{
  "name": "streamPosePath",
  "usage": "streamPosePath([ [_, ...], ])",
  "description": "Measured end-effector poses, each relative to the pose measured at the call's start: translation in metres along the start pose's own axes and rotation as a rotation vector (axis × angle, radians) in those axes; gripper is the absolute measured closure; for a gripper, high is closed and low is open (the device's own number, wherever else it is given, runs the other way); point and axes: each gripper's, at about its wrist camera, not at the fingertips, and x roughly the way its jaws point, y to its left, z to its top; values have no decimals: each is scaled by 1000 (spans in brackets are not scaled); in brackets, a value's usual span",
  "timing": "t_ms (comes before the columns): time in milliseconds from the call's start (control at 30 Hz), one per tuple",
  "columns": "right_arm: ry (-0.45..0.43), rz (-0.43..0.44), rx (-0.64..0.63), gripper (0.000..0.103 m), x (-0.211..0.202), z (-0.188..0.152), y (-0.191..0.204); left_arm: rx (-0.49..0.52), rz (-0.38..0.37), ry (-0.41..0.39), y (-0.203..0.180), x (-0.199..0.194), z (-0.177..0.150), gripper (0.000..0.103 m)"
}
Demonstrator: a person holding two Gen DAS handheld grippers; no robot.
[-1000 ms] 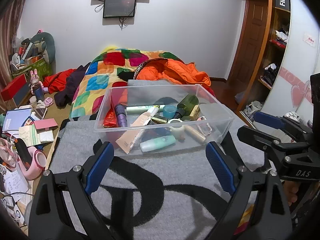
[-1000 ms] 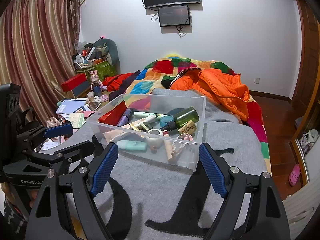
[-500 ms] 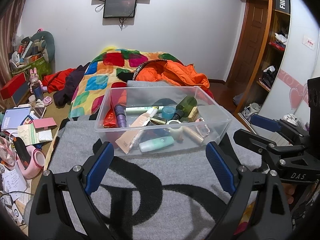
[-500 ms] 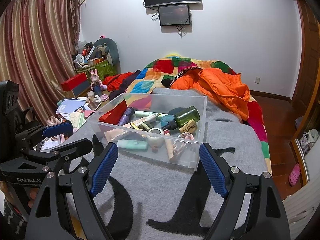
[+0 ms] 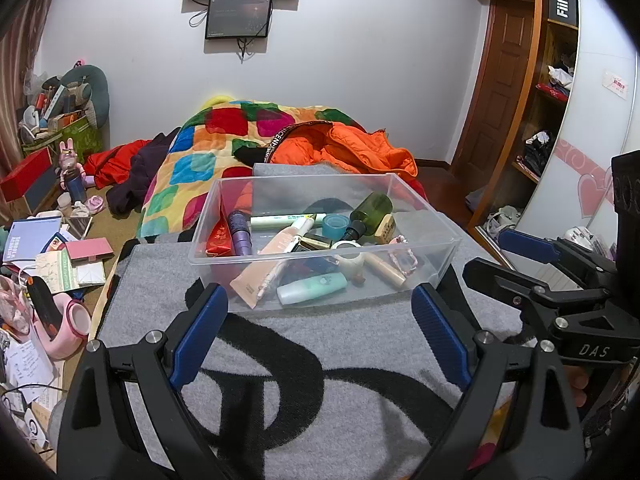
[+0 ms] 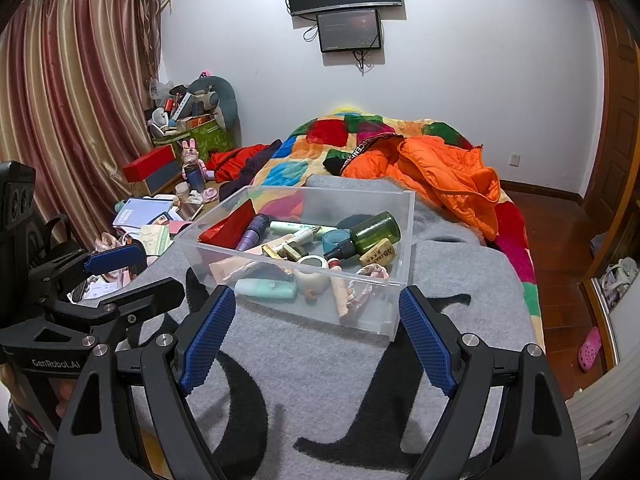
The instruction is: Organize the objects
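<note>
A clear plastic bin point(image 5: 448, 232) stands on a grey blanket point(image 5: 352, 352) and holds several toiletries: a green bottle point(image 5: 372, 208), a mint tube point(image 5: 312, 288), a purple tube point(image 5: 240, 232) and a red packet point(image 5: 219, 236). My left gripper point(image 5: 320, 336) is open and empty, just short of the bin's near wall. My right gripper point(image 6: 316, 336) is open and empty, also just before the bin point(image 6: 404, 240). Each gripper shows at the side of the other's view: the right one point(image 5: 532, 264), the left one point(image 6: 120, 276).
A colourful quilt point(image 5: 224, 152) and an orange jacket point(image 5: 344, 148) lie behind the bin. Books, boxes and a pink object point(image 5: 76, 320) clutter the floor at left. A wardrobe point(image 5: 560, 100) stands at right, curtains point(image 6: 72, 112) at left.
Both grippers have drawn back and risen slightly, so the bin sits a little farther off. Both stay open and empty. The bin has not moved.
</note>
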Motion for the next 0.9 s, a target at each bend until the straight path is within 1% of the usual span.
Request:
streamPosePath([
  [300, 2, 1, 4, 21, 0, -2, 1, 1, -27, -3, -1, -4, -1, 9],
  [567, 2, 2, 5, 21, 1, -2, 1, -22, -46, 0, 3, -4, -1, 9],
  [900, 7, 6, 8, 20, 0, -4, 4, 13, -33, -8, -2, -4, -2, 9],
])
